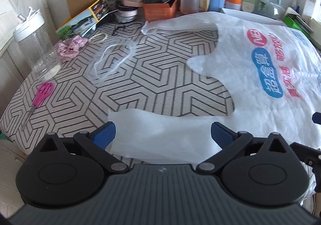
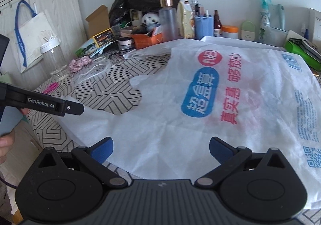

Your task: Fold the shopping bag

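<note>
Patterned table (image 1: 140, 76), one flat shopping bag (image 2: 250, 104), two handles, both fingers spread

Your two handheld units match: each gripper, left (image 1: 163, 134) and right (image 2: 161, 148), has blue-padded fingers (image 1: 104, 134) on black linkage arms with silver pivot pins, round black housings, a ribbed grey body, and white "GenRobot.AI" lettering on the side.
</note>
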